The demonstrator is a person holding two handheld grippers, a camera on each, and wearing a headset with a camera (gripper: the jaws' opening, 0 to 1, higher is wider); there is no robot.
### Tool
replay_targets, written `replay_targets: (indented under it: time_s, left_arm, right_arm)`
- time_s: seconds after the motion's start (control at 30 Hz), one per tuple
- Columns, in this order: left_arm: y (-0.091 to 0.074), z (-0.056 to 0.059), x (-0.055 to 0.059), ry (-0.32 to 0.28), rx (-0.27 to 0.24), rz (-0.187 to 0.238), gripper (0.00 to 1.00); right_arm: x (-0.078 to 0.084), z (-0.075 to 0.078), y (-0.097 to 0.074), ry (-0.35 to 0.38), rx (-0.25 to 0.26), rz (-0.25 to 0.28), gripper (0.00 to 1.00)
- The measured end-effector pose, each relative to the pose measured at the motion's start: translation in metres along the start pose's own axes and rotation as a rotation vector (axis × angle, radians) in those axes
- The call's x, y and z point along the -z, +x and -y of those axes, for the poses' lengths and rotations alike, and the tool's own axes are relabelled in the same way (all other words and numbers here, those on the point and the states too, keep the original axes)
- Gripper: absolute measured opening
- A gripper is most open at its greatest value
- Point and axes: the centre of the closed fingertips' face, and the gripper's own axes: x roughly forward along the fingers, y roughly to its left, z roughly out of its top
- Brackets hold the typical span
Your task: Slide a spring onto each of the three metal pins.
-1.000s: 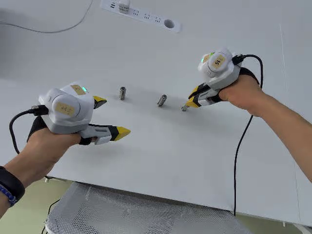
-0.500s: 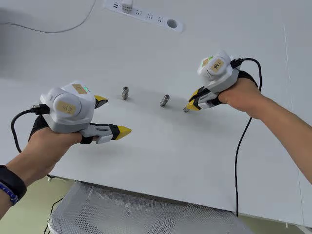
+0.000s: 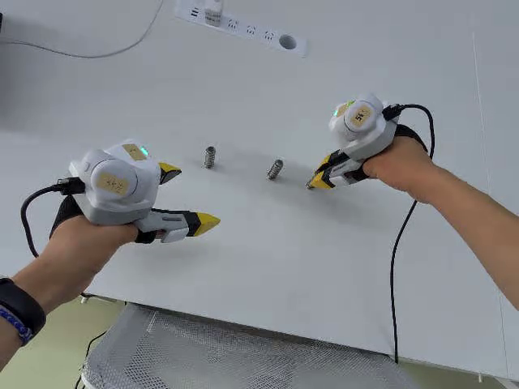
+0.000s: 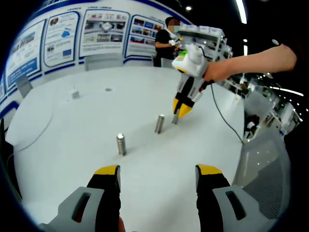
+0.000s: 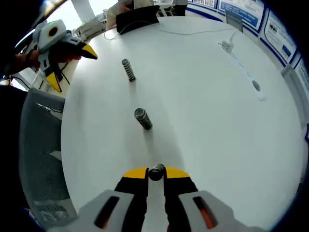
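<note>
On the white worktop (image 3: 268, 251), the right gripper (image 3: 312, 183) pinches a small steel coil spring (image 5: 156, 172); tilted, it could jam on its pin. The left gripper (image 3: 193, 194) gapes, empty.

White table (image 3: 268, 259): power strip (image 3: 243, 28), cable (image 3: 97, 55), three pins (image 3: 275, 169) in row.

Three metal pins (image 3: 210, 156), two tongs (image 3: 190, 194), one power strip (image 3: 243, 28).
</note>
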Motion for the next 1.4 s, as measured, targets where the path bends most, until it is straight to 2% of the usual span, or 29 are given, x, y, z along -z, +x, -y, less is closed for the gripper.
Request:
replay_targets:
  time_s: [0.3, 0.47, 0.7, 0.97, 1.27, 1.4]
  left_arm:
    - [-0.003, 0.000, -0.004, 0.011, -0.004, 0.004, 0.64]
    - [-0.005, -0.001, -0.005, 0.009, -0.008, 0.006, 0.64]
    - [-0.008, -0.001, -0.002, 0.004, -0.014, 0.003, 0.64]
    - [-0.011, 0.000, 0.000, -0.008, -0.022, 0.008, 0.64]
    - [-0.013, -0.005, 0.000, -0.045, -0.035, 0.020, 0.64]
    - [-0.015, -0.008, -0.001, -0.062, -0.042, 0.028, 0.64]
  right_arm:
    - [0.003, -0.002, -0.005, 0.019, 0.019, 0.020, 0.18]
    - [0.007, -0.003, -0.011, 0.073, 0.041, 0.055, 0.24]
    - [0.018, -0.006, -0.023, 0.177, 0.080, 0.131, 0.29]
    - [0.028, -0.018, -0.030, 0.266, 0.100, 0.211, 0.32]
    - [0.021, -0.032, -0.034, 0.350, 0.118, 0.347, 0.37]
    - [0.020, -0.036, -0.037, 0.380, 0.143, 0.402, 0.39]
